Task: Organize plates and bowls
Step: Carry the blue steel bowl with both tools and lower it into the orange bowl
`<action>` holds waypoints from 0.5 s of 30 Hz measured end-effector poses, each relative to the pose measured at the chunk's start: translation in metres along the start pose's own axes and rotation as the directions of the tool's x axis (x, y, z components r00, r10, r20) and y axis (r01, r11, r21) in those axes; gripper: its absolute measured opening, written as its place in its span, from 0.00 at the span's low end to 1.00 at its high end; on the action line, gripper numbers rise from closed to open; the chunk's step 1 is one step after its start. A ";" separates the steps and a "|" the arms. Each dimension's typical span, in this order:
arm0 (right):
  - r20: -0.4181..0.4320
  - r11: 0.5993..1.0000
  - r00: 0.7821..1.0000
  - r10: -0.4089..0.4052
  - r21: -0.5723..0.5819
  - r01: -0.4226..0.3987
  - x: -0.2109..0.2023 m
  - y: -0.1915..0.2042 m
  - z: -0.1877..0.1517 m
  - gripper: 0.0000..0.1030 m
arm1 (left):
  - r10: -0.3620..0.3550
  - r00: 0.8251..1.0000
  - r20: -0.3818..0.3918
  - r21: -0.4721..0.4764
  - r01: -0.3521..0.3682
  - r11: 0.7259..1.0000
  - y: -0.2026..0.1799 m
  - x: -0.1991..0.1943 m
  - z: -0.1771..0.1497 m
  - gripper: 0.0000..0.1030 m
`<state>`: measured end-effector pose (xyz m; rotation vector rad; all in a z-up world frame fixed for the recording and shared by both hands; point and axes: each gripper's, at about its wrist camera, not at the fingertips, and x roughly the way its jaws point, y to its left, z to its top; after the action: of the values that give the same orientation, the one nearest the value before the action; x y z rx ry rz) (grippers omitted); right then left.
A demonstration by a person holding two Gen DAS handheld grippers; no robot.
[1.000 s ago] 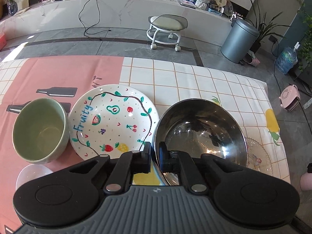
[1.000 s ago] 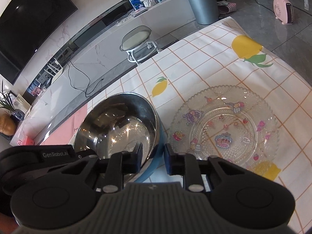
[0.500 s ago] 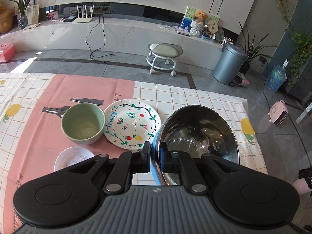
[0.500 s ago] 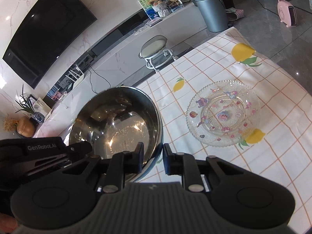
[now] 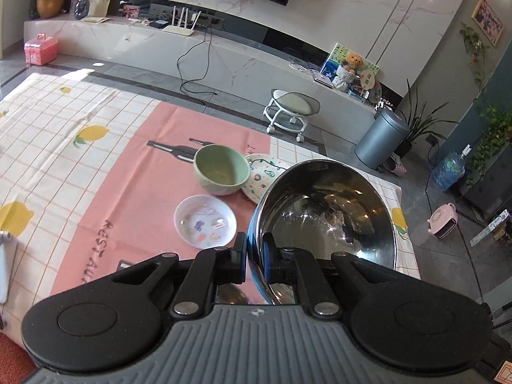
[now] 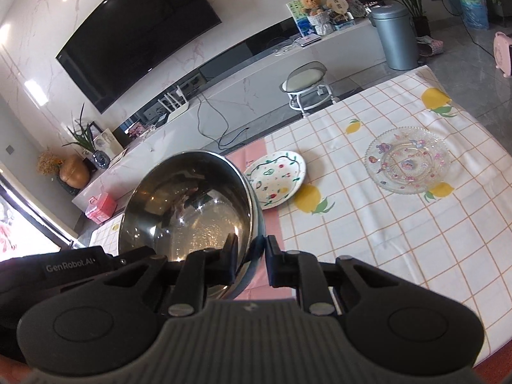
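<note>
A large steel bowl (image 5: 329, 217) with a blue outside hangs high above the table, held by both grippers. My left gripper (image 5: 255, 257) is shut on its near left rim. My right gripper (image 6: 251, 257) is shut on its near right rim; the bowl also shows in the right wrist view (image 6: 188, 208). Below on the cloth are a green bowl (image 5: 221, 169), a small white dish (image 5: 204, 220) with stickers, and a white fruit-pattern plate (image 6: 276, 179), partly hidden in the left wrist view (image 5: 260, 179). A clear glass plate (image 6: 408, 163) lies to the right.
The table wears a pink and checked lemon cloth (image 5: 64, 160). Beyond its far edge are a white stool (image 5: 291, 108), a grey bin (image 5: 382, 139) and a long TV bench (image 5: 160, 48). A pink heater (image 5: 443, 222) stands on the floor at the right.
Both grippers have lifted the steel bowl well up off the table and carried it leftward. The plates below look smaller, and the small white dish has come into view.
</note>
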<state>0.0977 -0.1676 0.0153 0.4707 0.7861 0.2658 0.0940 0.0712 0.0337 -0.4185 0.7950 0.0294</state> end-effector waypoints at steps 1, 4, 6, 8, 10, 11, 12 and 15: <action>-0.004 1.000 1.000 0.005 -0.018 -0.005 -0.002 0.007 -0.004 0.16 | 0.001 1.000 0.002 -0.015 -0.001 1.000 0.007 -0.003 -0.001 0.10; -0.023 0.998 1.000 0.018 -0.067 -0.019 -0.004 0.026 -0.018 0.16 | 0.008 1.000 0.018 -0.044 -0.007 0.999 0.027 -0.015 -0.010 0.10; -0.043 0.996 0.999 0.025 -0.088 -0.028 -0.004 0.035 -0.026 0.16 | 0.012 1.000 0.023 -0.053 -0.010 0.999 0.039 -0.022 -0.017 0.10; -0.062 0.994 0.998 0.027 -0.104 -0.033 -0.002 0.040 -0.033 0.16 | 0.011 1.000 0.017 -0.060 -0.010 0.998 0.049 -0.026 -0.022 0.11; -0.083 0.993 0.996 0.024 -0.114 -0.033 0.001 0.044 -0.040 0.16 | 0.013 1.000 0.007 -0.065 -0.013 0.998 0.057 -0.027 -0.027 0.11; -0.092 0.992 0.995 0.023 -0.119 -0.033 0.002 0.045 -0.043 0.15 | 0.013 1.000 0.003 -0.068 -0.013 0.998 0.061 -0.027 -0.029 0.12; -0.104 0.992 0.994 0.018 -0.122 -0.031 0.004 0.047 -0.046 0.15 | 0.013 1.000 -0.003 -0.074 -0.013 0.997 0.066 -0.027 -0.034 0.12; -0.126 0.991 0.992 -0.001 -0.133 -0.016 0.009 0.048 -0.054 0.14 | 0.009 1.000 -0.024 -0.083 -0.011 0.996 0.074 -0.022 -0.041 0.12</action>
<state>0.0615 -0.1056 0.0011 0.3323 0.8836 0.3556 0.0367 0.1265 -0.0026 -0.4942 0.8209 0.0676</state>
